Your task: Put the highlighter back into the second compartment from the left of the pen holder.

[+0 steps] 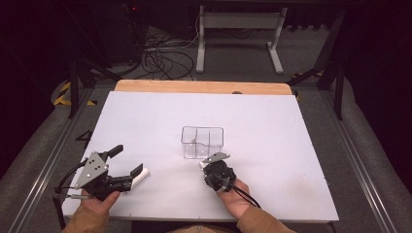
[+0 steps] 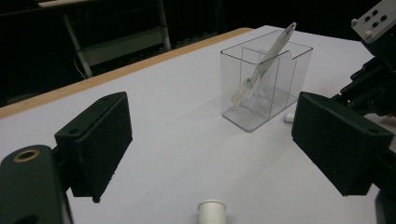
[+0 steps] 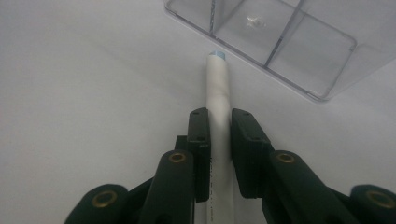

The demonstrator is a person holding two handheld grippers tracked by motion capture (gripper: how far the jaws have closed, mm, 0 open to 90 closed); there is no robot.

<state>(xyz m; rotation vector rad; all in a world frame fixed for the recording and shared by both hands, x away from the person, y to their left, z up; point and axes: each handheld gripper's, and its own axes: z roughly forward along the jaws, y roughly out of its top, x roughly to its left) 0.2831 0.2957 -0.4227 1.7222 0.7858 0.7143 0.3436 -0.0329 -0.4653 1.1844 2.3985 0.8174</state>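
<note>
Between the jaws of the right gripper (image 3: 219, 126) lay a white marker pen (image 3: 217, 88), flat on the desk (image 1: 272, 121), its barrel running straight ahead from the pads with a pale blue end (image 3: 217, 54) pointing at the near wall of a clear plastic organizer (image 3: 280, 42). The jaws stood close against both sides of the barrel and looked clamped on it, though the pen had not left the desk. In the high view the same gripper (image 1: 214, 167) sat just short of the organizer (image 1: 202, 141), the pen's tip poking out beyond it.

Judging by its look, the pen would be light and stiff, with a smooth round barrel that could roll or slip between flat pads; a hold around the middle, as taken, seemed the soundest place, since a grip near either end would let it swing. Some faint marks ran along the barrel close to the pads, too blurred to read. No brand or label could be made out anywhere else.

The organizer looked thin-walled, light and easy to shove or tip, so a pen lowered in would want to go down clear of the partitions. One slim translucent pen (image 2: 266, 60) already leaned in a compartment, slanting up past the rim.

The left gripper (image 2: 210, 140) waited wide open, holding nothing, and a second white pen (image 2: 212, 211) lay on the desk just below and between its jaws, its end facing the camera.
</note>
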